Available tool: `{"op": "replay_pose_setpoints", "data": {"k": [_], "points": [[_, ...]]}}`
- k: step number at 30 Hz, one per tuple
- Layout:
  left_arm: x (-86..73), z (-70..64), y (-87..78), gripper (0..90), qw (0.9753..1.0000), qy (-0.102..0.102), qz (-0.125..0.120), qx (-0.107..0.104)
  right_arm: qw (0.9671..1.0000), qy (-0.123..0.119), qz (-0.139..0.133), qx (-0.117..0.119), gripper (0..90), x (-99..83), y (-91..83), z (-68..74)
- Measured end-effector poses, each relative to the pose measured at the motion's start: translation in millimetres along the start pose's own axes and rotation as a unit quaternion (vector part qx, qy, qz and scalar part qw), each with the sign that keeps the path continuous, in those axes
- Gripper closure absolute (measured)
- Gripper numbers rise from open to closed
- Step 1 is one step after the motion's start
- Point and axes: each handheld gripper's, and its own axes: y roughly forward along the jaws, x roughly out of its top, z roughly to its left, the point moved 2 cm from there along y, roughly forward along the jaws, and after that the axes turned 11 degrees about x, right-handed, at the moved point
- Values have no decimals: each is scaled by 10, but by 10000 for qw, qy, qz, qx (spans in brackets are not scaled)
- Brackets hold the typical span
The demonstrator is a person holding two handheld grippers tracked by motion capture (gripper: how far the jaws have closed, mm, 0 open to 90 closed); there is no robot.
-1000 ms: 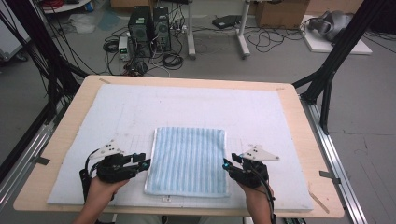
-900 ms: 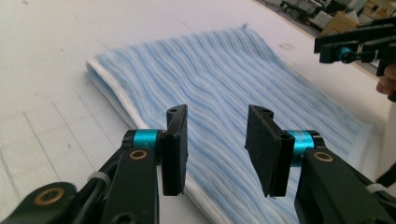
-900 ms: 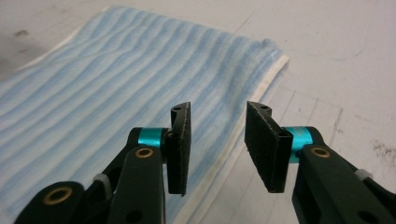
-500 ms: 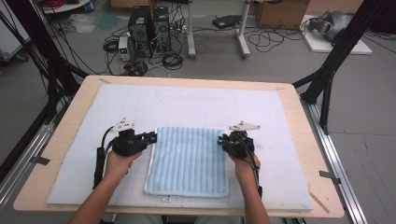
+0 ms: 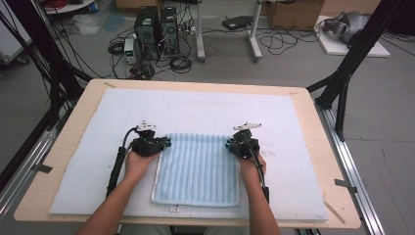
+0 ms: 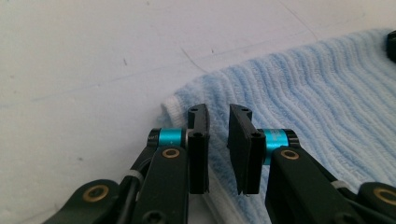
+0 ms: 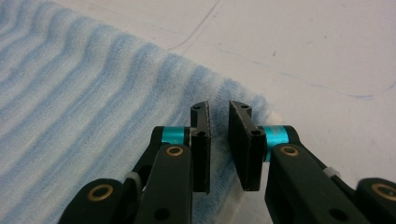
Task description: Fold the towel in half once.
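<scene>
Left gripper [image 6: 218,122] and right gripper [image 7: 219,119], both slightly parted, empty, sit at the towel's [image 5: 198,166] 2 far corners.

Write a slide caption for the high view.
Both grippers, left and right, sit at the far corners of a blue striped towel lying flat on the white mat.

The towel [image 5: 197,169] is light blue with thin white stripes and a white edge. It lies on a white mat [image 5: 205,110] with faint blue lines. The table [image 5: 73,127] is pale wood. The left gripper [image 6: 218,122] and the right gripper [image 7: 219,119] are black with shiny blue rings and gold screws.
</scene>
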Motion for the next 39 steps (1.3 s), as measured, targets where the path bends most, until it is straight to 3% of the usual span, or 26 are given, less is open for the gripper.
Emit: {"op": "replay_pose_setpoints", "data": {"k": [2,6,9,12,14,15,18,22,24,30,32,36,37,39], "points": [[22,-27,17,777,9998,154,28,95,10000,19,-3,-41,776,-5,1,-22],[21,5,29,793,9998,180,3,40,9999,105,-87,-65,771,-16,-9,-88],[19,23,20,786,10000,69,18,-59,9998,164,-141,-4,731,-22,-27,-117],[25,62,-24,647,9999,95,-43,-99,9996,120,-256,45,675,-37,-107,-123],[40,106,-77,521,9999,-25,-111,-120,9990,116,-422,58,638,-56,-209,-136],[49,138,-111,504,9996,-137,-124,-206,9987,110,-498,61,609,-69,-269,-147],[91,218,-230,460,9973,-449,-362,-443,9974,109,-706,-19,533,-132,-447,-214],[119,250,-363,282,9942,-558,-570,-720,9959,178,-886,-42,415,-201,-670,-274],[112,261,-418,231,9943,-433,-642,-728,9954,160,-946,-24,325,-228,-759,-277],[80,298,-594,208,9917,-394,-936,-783,9958,1,-918,-34,161,-297,-934,-294],[82,301,-634,205,9908,-348,-993,-851,9957,-64,-917,-71,137,-296,-958,-293],[99,300,-693,212,9862,-104,-1414,-851,9950,-78,-993,-23,123,-284,-966,-300],[102,292,-708,213,9854,42,-1506,-792,9948,-91,-1010,-15,122,-290,-960,-319],[108,283,-730,213,9851,83,-1568,-702,9949,43,-1005,12,121,-318,-939,-364]]}}
